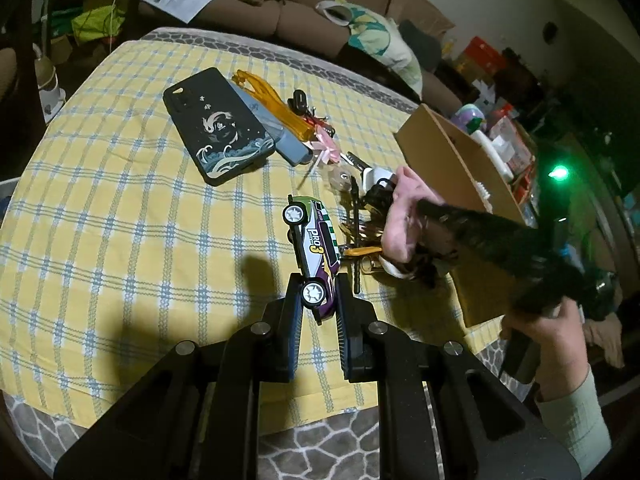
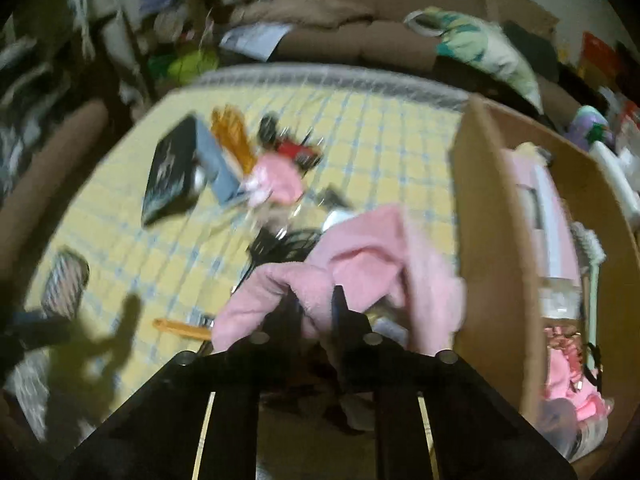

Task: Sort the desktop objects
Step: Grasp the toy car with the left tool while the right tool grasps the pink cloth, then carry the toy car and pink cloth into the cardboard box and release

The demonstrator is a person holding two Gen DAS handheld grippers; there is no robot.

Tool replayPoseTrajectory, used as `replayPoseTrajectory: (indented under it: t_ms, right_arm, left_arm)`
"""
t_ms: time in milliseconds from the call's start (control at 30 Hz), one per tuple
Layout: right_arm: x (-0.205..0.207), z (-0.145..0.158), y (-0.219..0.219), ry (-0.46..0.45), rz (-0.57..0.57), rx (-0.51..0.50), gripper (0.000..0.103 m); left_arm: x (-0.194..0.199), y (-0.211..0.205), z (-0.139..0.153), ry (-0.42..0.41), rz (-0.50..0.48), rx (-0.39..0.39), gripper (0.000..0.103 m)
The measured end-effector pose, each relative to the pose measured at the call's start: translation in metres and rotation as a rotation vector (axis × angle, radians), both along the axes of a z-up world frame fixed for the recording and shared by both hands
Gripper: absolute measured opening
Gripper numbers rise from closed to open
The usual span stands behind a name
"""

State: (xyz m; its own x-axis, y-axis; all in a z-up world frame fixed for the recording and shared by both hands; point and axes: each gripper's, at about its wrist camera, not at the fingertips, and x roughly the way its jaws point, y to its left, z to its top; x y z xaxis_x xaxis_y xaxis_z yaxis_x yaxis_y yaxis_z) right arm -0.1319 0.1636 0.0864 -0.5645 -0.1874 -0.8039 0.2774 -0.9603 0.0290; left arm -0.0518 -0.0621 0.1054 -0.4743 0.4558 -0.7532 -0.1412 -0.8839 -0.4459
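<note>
The table (image 1: 100, 208), under a yellow checked cloth, carries the remaining clutter. At its right edge stands an open cardboard box (image 2: 492, 216), already holding pink and white items, and judged to be the sorting destination.

The pink cloth (image 2: 360, 256) hangs bunched over a tangle of dark cords and keys just beside the box wall. The right gripper (image 2: 316, 300) has its fingers pinched on a fold of this cloth. It is soft and light and will drape and drag; a trailing edge may snag the cords beneath. A hold on a thick gathered fold is judged sounder than one on a thin edge. The right wrist view is blurred, so finer detail cannot be told.

Two phone cases (image 1: 218, 128), one dark with a wave print, one blue-grey beneath it, lie flat toward the far side, well apart from the box.

The toy car (image 1: 314, 254), purple, white and green, is tilted on its side between the left gripper (image 1: 318, 304) fingers, which are closed against its rear end. It is rigid, smooth and probably fairly light; the wheels and glossy shell may let it pivot. A grip across the body's flat sides is judged firmest.
</note>
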Motion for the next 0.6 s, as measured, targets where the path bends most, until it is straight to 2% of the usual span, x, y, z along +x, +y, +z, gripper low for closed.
replayPoseTrajectory:
  t_ms: [67,200,300,400,600]
  right_arm:
    - [0.006,0.019,0.015,0.065,-0.022,-0.06,0.012]
    - [0.032,0.08,0.044,0.211,-0.044,-0.194,0.012]
    - [0.046,0.119,0.056,0.249,-0.032,-0.22,0.012]
    - [0.053,0.154,0.076,0.275,-0.036,-0.224,0.012]
    - [0.076,0.217,0.137,0.36,-0.091,-0.234,0.012]
  left_arm:
    - [0.001,0.0,0.002,0.008,0.0,0.01,0.014]
    - [0.004,0.011,0.014,0.028,-0.022,0.001,0.014]
    - [0.007,0.025,0.033,0.057,-0.053,-0.007,0.014]
    - [0.004,0.049,0.059,0.075,-0.092,0.035,0.014]
    - [-0.001,0.133,0.122,0.149,-0.234,0.065,0.014]
